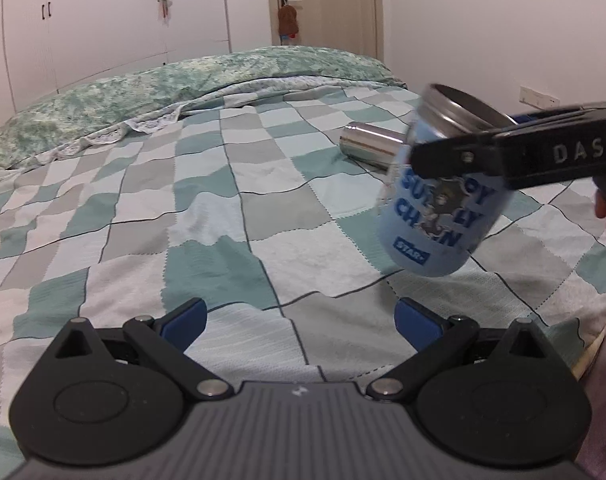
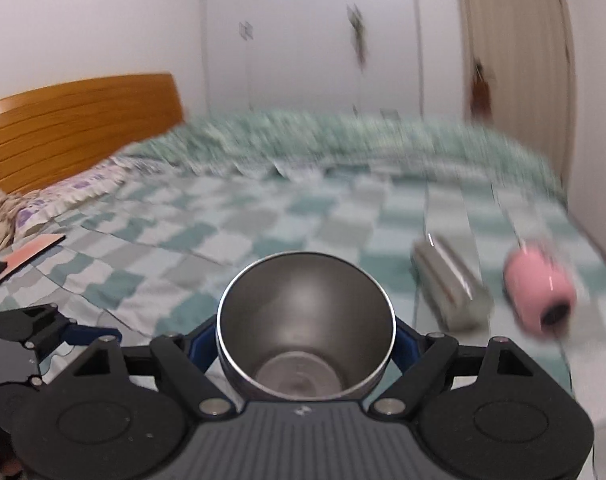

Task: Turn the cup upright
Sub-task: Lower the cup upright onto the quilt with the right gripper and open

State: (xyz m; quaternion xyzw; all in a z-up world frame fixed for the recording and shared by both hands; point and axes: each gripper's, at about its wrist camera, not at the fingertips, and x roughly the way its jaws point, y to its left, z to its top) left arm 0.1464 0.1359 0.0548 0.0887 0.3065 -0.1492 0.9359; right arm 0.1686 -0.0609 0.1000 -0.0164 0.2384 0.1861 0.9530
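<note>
We hold the cup point(image 1: 435, 200) in the right tool point(image 2: 306, 340), closed on its upper wall just below the rim. The cup hangs above the bed point(image 1: 183, 208), at the right, mouth up and tilted. The left tool point(image 1: 301, 320) is wide open, holds nothing and hovers low over the near bedspread.

We judge the cup stiff and light: a steel liner inside a smooth blue sleeve. The sleeve may slip, so we grip across the body below the rim. The soft bed may let it topple.

Legible text: "STAR" on the cup, other letters partly hidden; "DAS" on the right tool's finger.

A steel cup point(image 1: 369, 146) lies on its side beyond; a pink cup point(image 2: 539, 294) lies at far right.
</note>
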